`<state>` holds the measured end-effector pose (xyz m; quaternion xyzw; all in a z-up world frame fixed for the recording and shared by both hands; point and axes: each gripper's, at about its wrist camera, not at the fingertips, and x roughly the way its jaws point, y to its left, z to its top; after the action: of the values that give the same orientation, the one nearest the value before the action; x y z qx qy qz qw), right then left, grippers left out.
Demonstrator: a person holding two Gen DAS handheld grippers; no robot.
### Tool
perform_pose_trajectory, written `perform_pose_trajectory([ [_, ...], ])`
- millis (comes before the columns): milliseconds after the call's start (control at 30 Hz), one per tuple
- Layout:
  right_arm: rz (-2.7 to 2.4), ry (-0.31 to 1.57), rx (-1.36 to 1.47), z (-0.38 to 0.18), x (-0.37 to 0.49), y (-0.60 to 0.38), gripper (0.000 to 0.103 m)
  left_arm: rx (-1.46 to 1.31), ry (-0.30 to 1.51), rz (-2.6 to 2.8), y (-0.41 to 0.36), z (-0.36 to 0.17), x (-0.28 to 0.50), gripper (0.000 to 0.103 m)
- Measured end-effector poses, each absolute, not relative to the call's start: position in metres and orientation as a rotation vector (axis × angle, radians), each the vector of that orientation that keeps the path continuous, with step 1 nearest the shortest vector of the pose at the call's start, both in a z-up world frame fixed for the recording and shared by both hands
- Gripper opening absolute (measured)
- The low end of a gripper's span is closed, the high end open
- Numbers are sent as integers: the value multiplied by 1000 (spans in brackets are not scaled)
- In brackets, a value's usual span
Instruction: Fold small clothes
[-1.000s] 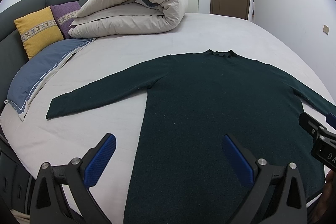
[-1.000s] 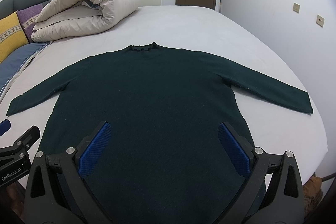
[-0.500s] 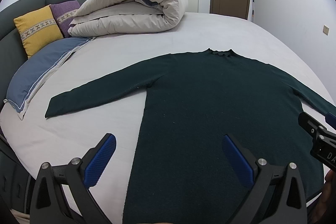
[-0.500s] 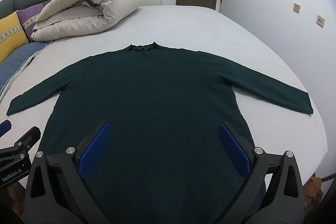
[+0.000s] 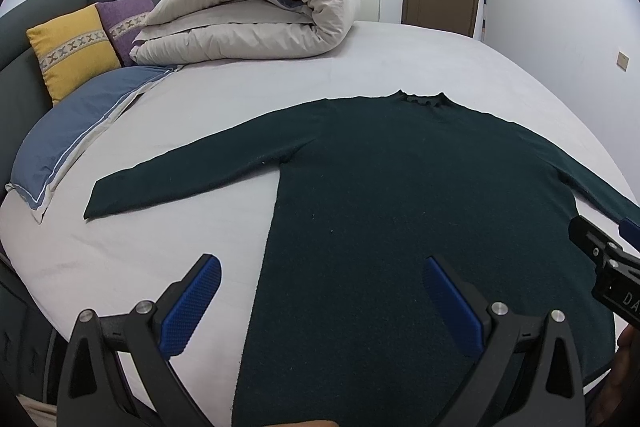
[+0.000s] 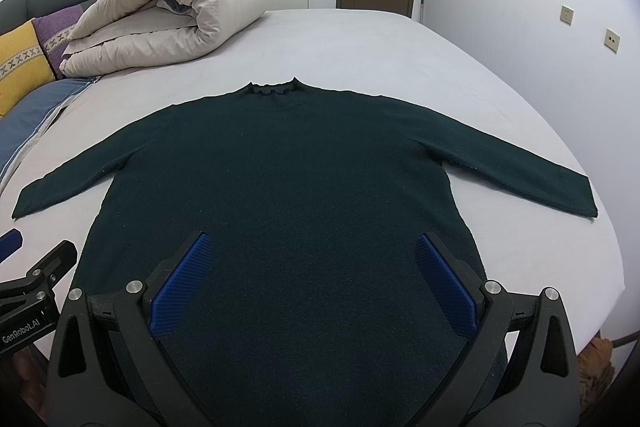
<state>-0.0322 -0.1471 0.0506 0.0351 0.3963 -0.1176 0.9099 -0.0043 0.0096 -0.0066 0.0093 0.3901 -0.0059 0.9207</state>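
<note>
A dark green long-sleeved sweater (image 5: 400,195) lies flat on the bed, collar away from me, both sleeves spread out; it also shows in the right wrist view (image 6: 288,179). My left gripper (image 5: 320,267) is open and empty, above the sweater's lower left edge. My right gripper (image 6: 312,247) is open and empty, above the lower middle of the sweater. Each gripper shows at the edge of the other's view. The sweater's hem is hidden under the grippers.
The bed (image 5: 240,99) has a pale grey sheet. A rolled beige duvet (image 5: 256,15) lies at the back left, with a blue pillow (image 5: 80,123) and yellow (image 5: 72,55) and purple cushions by the headboard. The bed's right edge (image 6: 600,247) is near the right sleeve cuff.
Both views have shifted only slightly; the left gripper has drifted a little. The sweater has not moved and both grippers stay open.
</note>
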Motion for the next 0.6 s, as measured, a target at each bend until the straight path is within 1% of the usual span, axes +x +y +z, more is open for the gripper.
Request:
perform_pose_trajectory([
  [400, -245, 805, 115, 46, -34, -163, 103, 64, 801, 9, 4, -11, -7, 103],
  [600, -306, 736, 230, 44, -46, -226, 103, 220, 706, 62, -13, -10, -10, 103],
])
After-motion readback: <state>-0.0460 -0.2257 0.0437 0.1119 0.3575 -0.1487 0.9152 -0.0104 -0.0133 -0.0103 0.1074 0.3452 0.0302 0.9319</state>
